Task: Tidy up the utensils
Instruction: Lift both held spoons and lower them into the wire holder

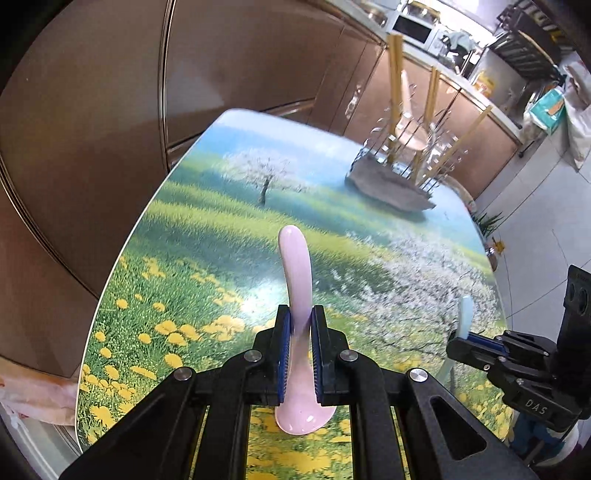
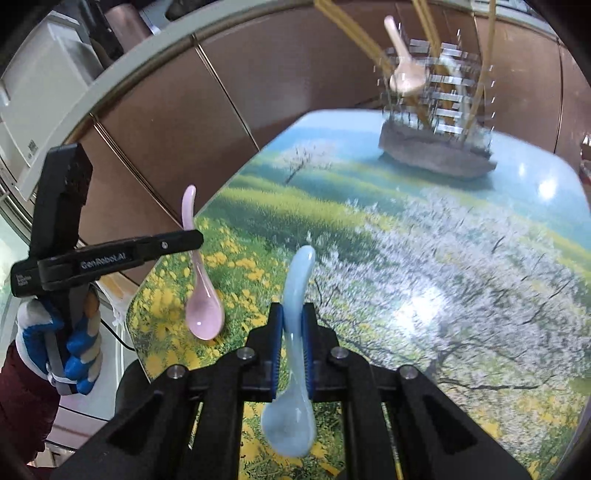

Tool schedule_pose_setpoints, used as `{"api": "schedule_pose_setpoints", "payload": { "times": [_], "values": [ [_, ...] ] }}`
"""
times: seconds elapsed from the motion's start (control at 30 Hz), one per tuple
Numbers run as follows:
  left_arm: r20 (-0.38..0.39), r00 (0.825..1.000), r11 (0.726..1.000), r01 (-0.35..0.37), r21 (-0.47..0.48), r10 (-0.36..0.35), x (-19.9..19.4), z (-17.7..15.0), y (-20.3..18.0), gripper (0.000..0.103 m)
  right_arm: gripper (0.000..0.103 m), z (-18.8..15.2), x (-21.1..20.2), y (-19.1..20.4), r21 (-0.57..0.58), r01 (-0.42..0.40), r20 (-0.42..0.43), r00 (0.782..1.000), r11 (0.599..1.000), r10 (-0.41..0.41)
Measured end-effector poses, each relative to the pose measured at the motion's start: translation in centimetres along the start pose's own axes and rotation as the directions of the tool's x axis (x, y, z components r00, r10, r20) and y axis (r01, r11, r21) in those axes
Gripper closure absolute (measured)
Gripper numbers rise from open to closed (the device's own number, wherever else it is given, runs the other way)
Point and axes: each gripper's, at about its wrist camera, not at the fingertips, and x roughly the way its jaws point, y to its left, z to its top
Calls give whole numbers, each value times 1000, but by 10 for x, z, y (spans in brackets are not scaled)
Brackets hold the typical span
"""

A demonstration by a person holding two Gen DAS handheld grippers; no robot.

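Pink spoon (image 1: 295,295) stands clamped in the left gripper (image 1: 298,354), whose blue pads (image 1: 283,347) press on the handle from both sides; the bowl hangs below the pads, nearest the camera, and the handle tip rises away over the table (image 1: 207,206). The right wrist view shows this same spoon from the side, its bowl lifted clear of the flower-print tabletop. On that gripper's black arm the white lettering reads "GenRobot.AI", and a hand (image 2: 62,343) in a blue and white glove grips the handle under it

The blue spoon (image 2: 295,332) is held the same way in the right gripper (image 2: 292,354): jaws pinched tight on the handle, bowl low and close to the lens, tip pointing up and forward. From the left wrist view the right gripper sits at the right edge with the letters "DAS" on its black body, and only the pale blue handle shows above its fingers

Beyond both spoons the table carries a printed meadow of yellow flowers and white blossom trees. At its far end stands a clear utensil holder (image 1: 402,177) on a grey base, with 1 beige spoon (image 2: 402,70) and several wooden chopsticks (image 1: 394,96) standing in it. Behind it run brown cabinet fronts (image 1: 240,55), and a white microwave (image 1: 413,27) sits on the counter, blurred
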Motion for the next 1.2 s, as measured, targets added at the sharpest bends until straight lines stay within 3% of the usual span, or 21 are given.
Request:
{"api": "schedule_pose_setpoints", "payload": {
  "times": [0.3,0.67,0.97,1.2],
  "values": [
    [87,996,998,0,55,-5,-26,20,-25,93,96,17,-39,-2,-21,24,87,996,999,-22],
    [133,989,996,51,73,-60,-42,47,-50,93,96,51,-72,-15,-15,89,149,985,996,-86],
    [221,965,988,130,77,-145,-58,125,-84,93,96,149,-133,-32,-21,227,309,928,974,-209],
    [292,938,981,160,112,-187,-39,192,-121,93,96,212,-132,-57,-30,334,355,885,942,-302]
  ]
}}
